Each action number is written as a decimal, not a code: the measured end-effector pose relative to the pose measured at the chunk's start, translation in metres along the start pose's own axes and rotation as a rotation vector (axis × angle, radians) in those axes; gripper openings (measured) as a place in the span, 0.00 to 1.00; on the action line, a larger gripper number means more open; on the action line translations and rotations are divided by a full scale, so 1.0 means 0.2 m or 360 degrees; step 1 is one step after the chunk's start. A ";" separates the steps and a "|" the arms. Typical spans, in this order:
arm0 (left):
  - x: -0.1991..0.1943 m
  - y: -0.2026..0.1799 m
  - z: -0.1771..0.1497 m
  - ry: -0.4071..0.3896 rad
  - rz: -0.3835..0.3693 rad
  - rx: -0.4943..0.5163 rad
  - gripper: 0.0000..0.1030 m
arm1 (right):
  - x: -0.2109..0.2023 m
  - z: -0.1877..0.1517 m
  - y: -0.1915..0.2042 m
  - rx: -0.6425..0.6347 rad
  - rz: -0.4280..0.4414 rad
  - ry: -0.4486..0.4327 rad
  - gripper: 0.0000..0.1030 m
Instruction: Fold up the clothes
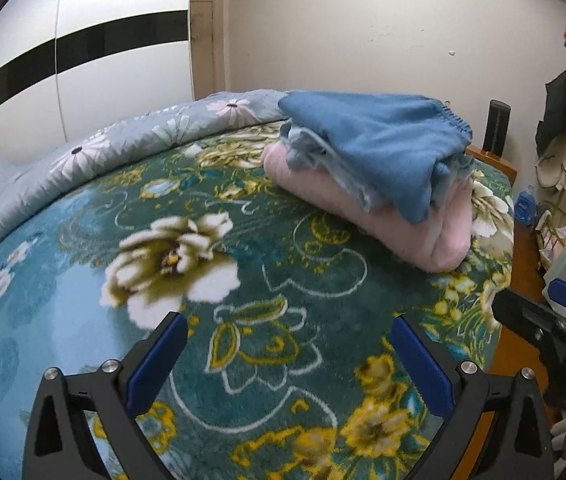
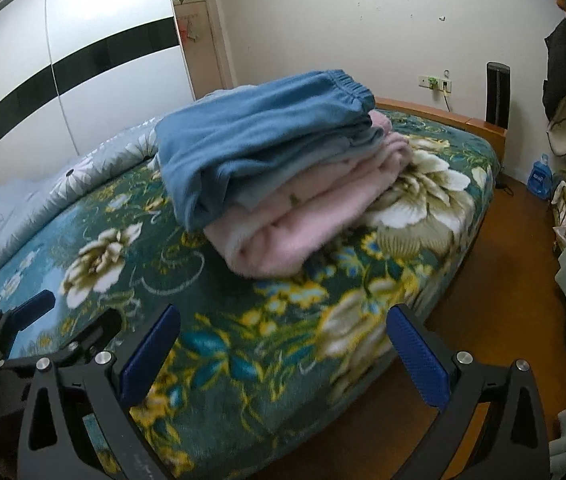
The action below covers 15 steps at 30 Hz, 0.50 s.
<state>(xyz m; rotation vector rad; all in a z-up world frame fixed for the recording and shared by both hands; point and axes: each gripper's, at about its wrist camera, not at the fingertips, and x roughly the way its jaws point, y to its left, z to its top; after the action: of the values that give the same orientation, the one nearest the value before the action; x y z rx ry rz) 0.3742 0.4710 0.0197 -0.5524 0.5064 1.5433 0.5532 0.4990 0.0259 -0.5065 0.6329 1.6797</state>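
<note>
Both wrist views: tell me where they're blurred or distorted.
Left wrist: the blanket is smeared with motion blur and the wardrobe bows with fisheye curvature. Right wrist: the clothes are soft-edged, the blanket near the right gripper is blurred, and black vignette fills the corners.

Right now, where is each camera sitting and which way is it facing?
Left wrist: rides the left gripper, low over the floral blanket, facing the clothes pile, blue pants on pink garment; own jaws open, right gripper at right edge.
Right wrist: rides the right gripper near the bed's foot corner, facing the same pile; jaws open, left gripper at left.
Shared: pile, blanket, wardrobe.
</note>
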 end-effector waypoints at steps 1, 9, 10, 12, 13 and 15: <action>0.01 0.00 -0.02 -0.0005 0.0012 -0.0006 1.00 | 0.00 -0.01 0.00 -0.0009 -0.0001 0.0007 1.00; 0.06 0.00 -0.07 0.0078 -0.0005 -0.0035 1.00 | 0.02 -0.10 0.02 -0.0035 0.0000 0.0060 1.00; 0.07 0.00 -0.08 0.0087 -0.0006 -0.0043 1.00 | 0.02 -0.10 0.02 -0.0037 -0.0004 0.0062 1.00; 0.08 0.01 -0.08 0.0112 -0.0016 -0.0066 1.00 | 0.02 -0.11 0.02 -0.0040 -0.0009 0.0070 1.00; 0.10 0.03 -0.09 0.0136 -0.0029 -0.0092 1.00 | 0.02 -0.11 0.02 -0.0040 -0.0011 0.0075 1.00; 0.13 0.06 -0.10 0.0176 -0.0053 -0.0154 1.00 | 0.03 -0.11 0.01 -0.0035 -0.0012 0.0078 1.00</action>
<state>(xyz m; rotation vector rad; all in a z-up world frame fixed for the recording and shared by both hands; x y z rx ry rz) 0.3614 0.4783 -0.0113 -0.7205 0.5061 1.5171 0.5496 0.4878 0.0063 -0.5665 0.6479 1.6727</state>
